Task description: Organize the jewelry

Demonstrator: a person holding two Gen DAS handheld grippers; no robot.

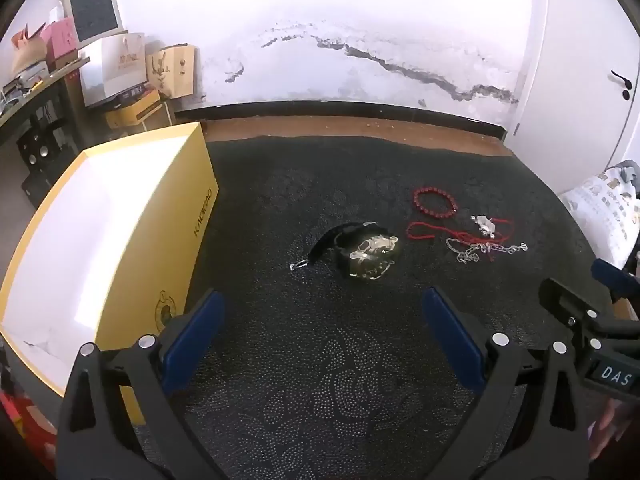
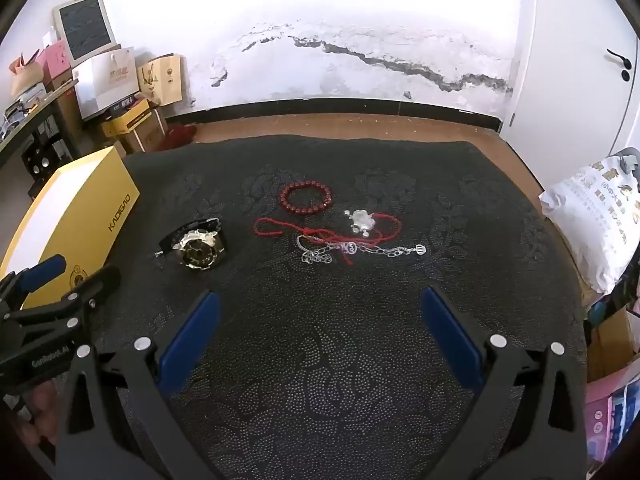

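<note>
Nothing is picked up yet: the left gripper and right gripper both hover with jaws spread wide and empty. The watch, red bead bracelet and tangled chains lie mid-frame on the dark patterned cloth; the yellow box waits at left. Next, probably descend onto one piece. Cracked white wall behind.

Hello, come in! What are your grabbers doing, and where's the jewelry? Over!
Left gripper and right gripper open, empty, above the mat. Watch, bead bracelet, red cord, chain on mat. Yellow box open. Nothing in the way.
</note>
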